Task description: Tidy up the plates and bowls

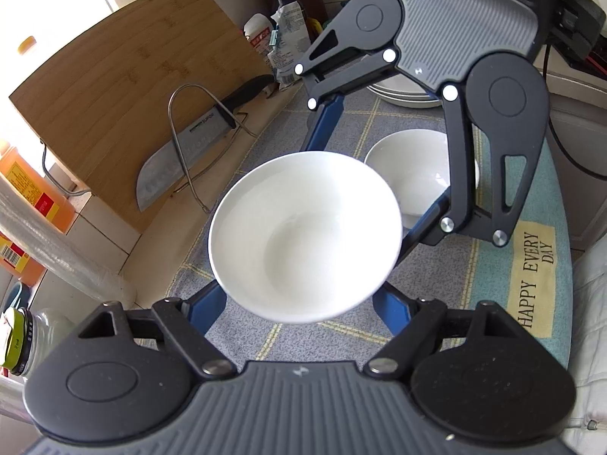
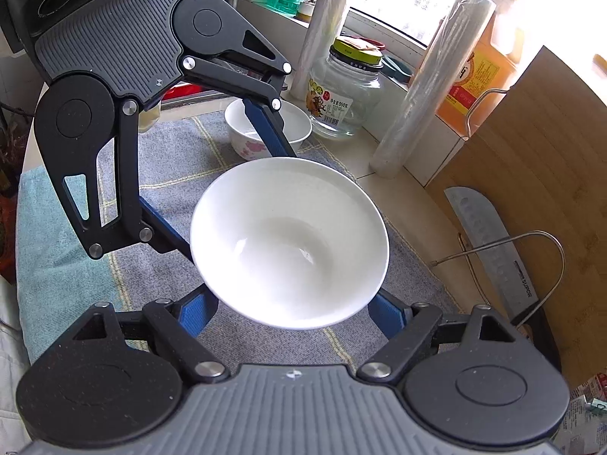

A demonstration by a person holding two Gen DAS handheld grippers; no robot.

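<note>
A: Holding one white bowl (image 1: 305, 237) between them, both grippers pinch it from opposite sides. The left gripper (image 1: 299, 303) clamps the near rim in its own view; the right gripper (image 1: 379, 174) grips from the far side.

B: Is the bowl on the bench?

A: It looks lifted above the grey checked cloth (image 1: 265, 140), though I cannot tell by how much.

B: What stands around it?

A: Beyond it, to the right, a second white bowl (image 1: 413, 163) sits on the cloth, partly behind the right gripper's linkage. Farther off is a stack of white plates (image 1: 402, 93). To the left a cleaver (image 1: 178, 163) rests in a wire rack (image 1: 189, 113) against a wooden cutting board (image 1: 125, 87). In the right wrist view a flowered bowl (image 2: 265, 129) stands behind the left gripper's blue finger (image 2: 269, 129), beside a glass jar (image 2: 345, 94) and a film roll (image 2: 428, 87).
</note>
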